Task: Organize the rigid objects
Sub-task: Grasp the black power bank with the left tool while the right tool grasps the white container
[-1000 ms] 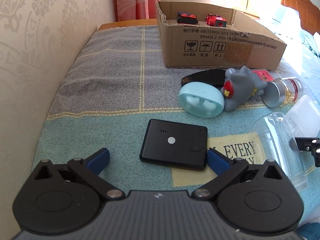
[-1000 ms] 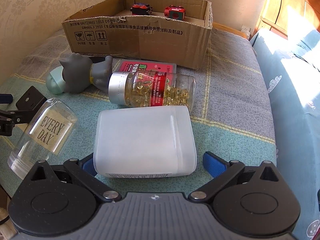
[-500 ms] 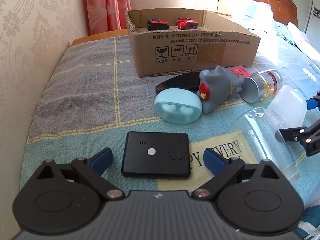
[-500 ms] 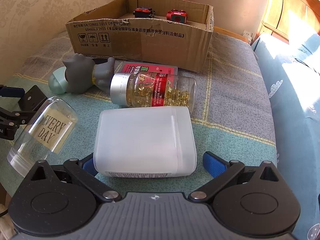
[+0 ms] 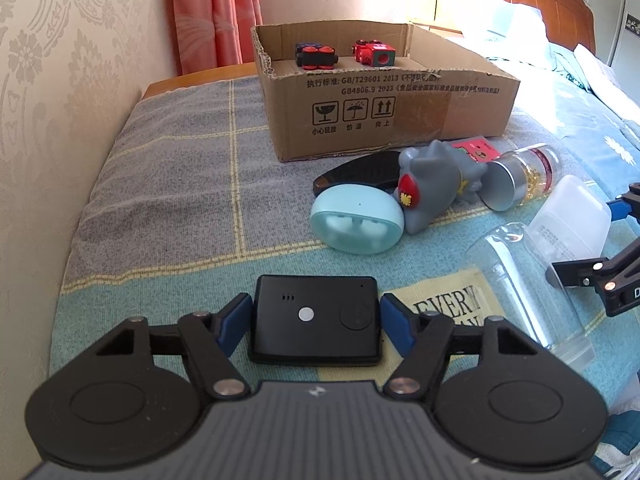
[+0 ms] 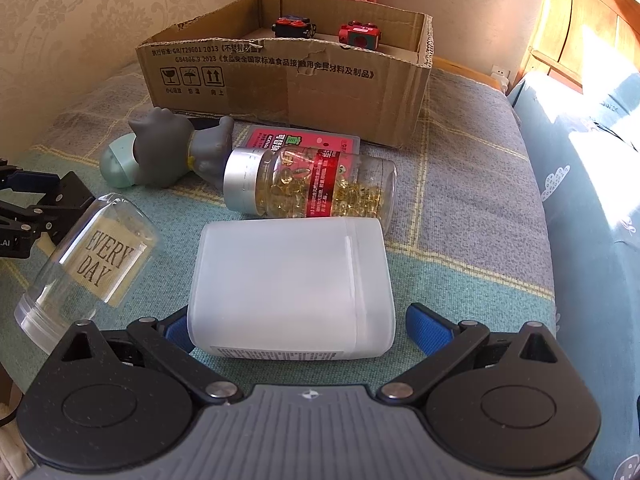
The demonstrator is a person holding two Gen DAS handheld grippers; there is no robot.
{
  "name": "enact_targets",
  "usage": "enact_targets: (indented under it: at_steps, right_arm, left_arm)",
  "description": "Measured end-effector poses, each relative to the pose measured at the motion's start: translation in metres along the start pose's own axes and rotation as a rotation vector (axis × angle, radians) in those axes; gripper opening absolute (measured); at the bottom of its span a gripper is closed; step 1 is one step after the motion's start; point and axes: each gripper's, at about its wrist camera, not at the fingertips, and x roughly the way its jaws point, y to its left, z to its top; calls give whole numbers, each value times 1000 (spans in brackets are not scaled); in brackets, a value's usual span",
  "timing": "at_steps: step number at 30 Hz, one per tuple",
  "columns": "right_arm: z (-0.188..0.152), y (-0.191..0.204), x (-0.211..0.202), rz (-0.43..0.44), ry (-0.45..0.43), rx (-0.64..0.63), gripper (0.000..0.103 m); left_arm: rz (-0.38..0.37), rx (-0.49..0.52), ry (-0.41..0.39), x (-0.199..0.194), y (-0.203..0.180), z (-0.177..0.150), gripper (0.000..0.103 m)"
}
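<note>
My left gripper (image 5: 316, 322) is shut on a flat black device (image 5: 316, 320) lying on the bedspread; both blue pads touch its sides. My right gripper (image 6: 298, 330) is open around a frosted white plastic box (image 6: 292, 286), with a gap on the right side. The cardboard box (image 5: 380, 112) stands at the back and holds two red toy cars (image 5: 316, 56). It also shows in the right wrist view (image 6: 280, 80).
On the bedspread lie a clear "EVERY DAY" glass (image 6: 88, 264), a capsule bottle (image 6: 312, 184), a grey toy (image 5: 432, 188), a teal earbud case (image 5: 356, 220), a black item (image 5: 360, 174) and a red card (image 6: 300, 140). A wall runs on the left.
My left gripper moved forward and its jaws closed onto the black device. My right gripper stayed around the white box, barely moving.
</note>
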Motion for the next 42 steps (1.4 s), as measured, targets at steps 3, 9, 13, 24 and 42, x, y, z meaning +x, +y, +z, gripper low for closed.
enact_targets:
  at_steps: [3, 9, 13, 24, 42]
  right_arm:
    - [1, 1, 1, 1, -2, -2, 103]
    - [7, 3, 4, 3, 11, -7, 103]
    - [13, 5, 7, 3, 31, -8, 103]
    - [36, 7, 17, -13, 154, 18, 103]
    - [67, 19, 28, -50, 325, 1, 90]
  left_arm:
    - [1, -8, 12, 0, 0, 1, 70]
    - [11, -17, 27, -1, -1, 1, 71]
    - [10, -21, 23, -1, -1, 1, 71]
    - [12, -25, 23, 0, -1, 1, 71]
    - [13, -28, 49, 2, -1, 5, 71]
